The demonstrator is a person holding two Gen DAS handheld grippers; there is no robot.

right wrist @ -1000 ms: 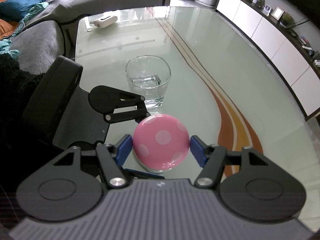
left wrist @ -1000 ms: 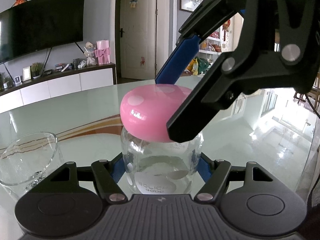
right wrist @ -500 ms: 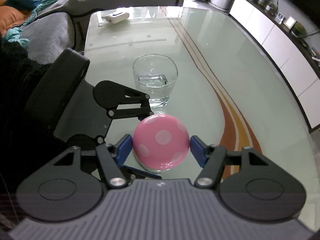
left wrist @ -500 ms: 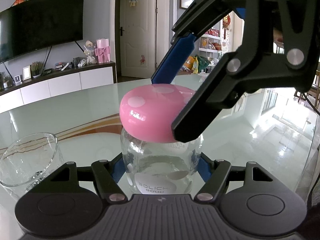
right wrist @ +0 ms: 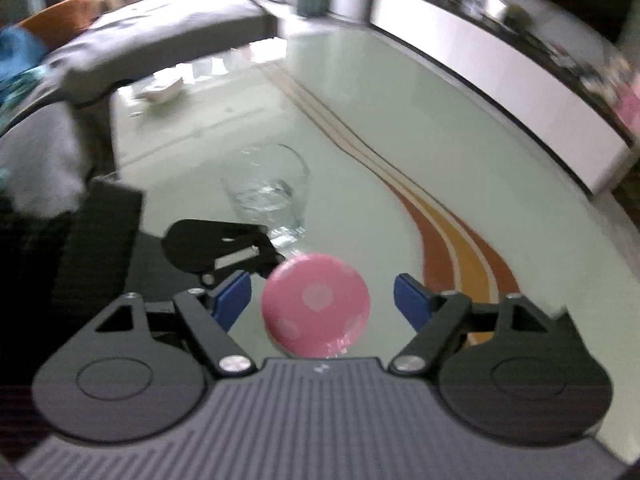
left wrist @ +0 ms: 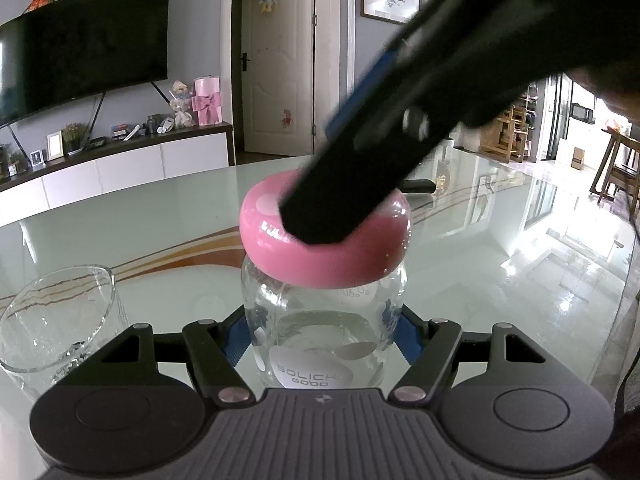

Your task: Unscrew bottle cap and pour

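A clear glass bottle (left wrist: 320, 344) with a pink white-dotted cap (left wrist: 320, 256) stands on the glass table. My left gripper (left wrist: 320, 340) is shut on the bottle's body, blue pads on both sides. My right gripper (right wrist: 322, 300) hovers over the cap (right wrist: 316, 306) with its blue pads apart and clear of the cap's sides; it is open. In the left wrist view a right finger (left wrist: 360, 188) crosses in front of the cap, blurred. A clear drinking glass (left wrist: 56, 320) with a little water stands left of the bottle; it also shows in the right wrist view (right wrist: 268, 188).
The pale green glass table (right wrist: 360, 128) has an orange-brown curved stripe (right wrist: 464, 252). A small white device (right wrist: 160, 90) lies at the far end. A grey sofa (right wrist: 152, 44) stands beyond it. A white TV cabinet (left wrist: 112, 164) runs along the wall.
My right gripper has opened and let go of the pink cap, and it is swinging round over it, blurring its view. The left gripper and bottle have not moved.
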